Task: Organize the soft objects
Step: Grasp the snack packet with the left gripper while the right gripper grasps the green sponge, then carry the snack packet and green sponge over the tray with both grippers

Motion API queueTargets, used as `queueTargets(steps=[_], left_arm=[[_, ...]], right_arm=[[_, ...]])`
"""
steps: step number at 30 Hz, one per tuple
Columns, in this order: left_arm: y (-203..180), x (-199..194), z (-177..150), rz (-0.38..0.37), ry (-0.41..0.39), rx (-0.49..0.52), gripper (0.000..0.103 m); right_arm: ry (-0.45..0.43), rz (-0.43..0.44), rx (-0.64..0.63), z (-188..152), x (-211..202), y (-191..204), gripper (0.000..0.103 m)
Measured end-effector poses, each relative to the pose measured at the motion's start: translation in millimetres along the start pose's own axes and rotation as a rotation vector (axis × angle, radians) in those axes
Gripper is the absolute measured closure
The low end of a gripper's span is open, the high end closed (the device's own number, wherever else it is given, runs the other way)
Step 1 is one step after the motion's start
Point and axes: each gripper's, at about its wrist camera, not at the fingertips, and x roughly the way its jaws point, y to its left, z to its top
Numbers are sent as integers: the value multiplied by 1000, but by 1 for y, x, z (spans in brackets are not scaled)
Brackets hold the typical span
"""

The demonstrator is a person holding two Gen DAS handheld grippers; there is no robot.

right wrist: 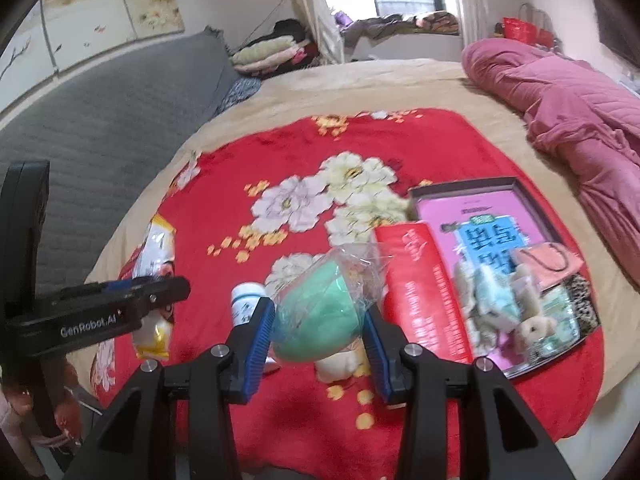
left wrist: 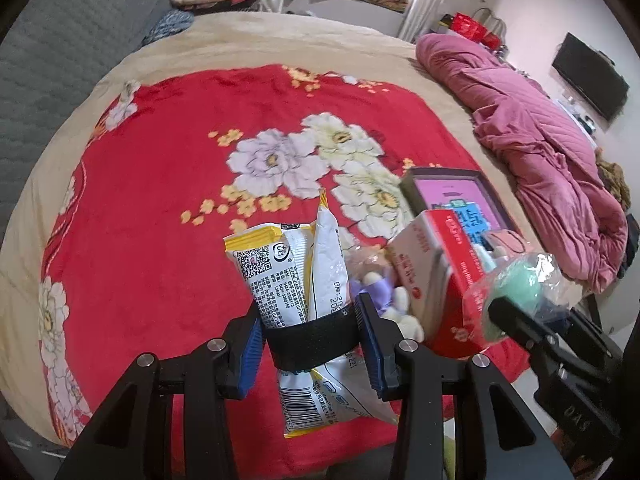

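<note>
Red blanket (left wrist: 160,208) (white and yellow flowers), pink quilt (left wrist: 532,148).

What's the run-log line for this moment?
left gripper: shut on banded snack packets | right gripper: shut on green plush in plastic wrap | both above red floral blanket | open box: right

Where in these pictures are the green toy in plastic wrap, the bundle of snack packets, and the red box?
green toy (right wrist: 316,320), right wrist view, its green body.
snack packets (left wrist: 276,276), left wrist view, the printed back.
red box (right wrist: 424,292), right wrist view, its red top face.
</note>
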Motion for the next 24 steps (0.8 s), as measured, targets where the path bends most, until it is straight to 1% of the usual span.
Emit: queueTargets(steps=[5,10,24], left_arm=[[-22,-8,7,-17,-19,35,59],[-47,-11,10,-32,-22,81,59],[-135,-14,19,-103,-29,208,59]], right_arm=[[-44,-30,27,9,-18,-21,59],[-75,-51,60,15,-35,-45,59],[-168,-154,154,20,-85,-118,59]])
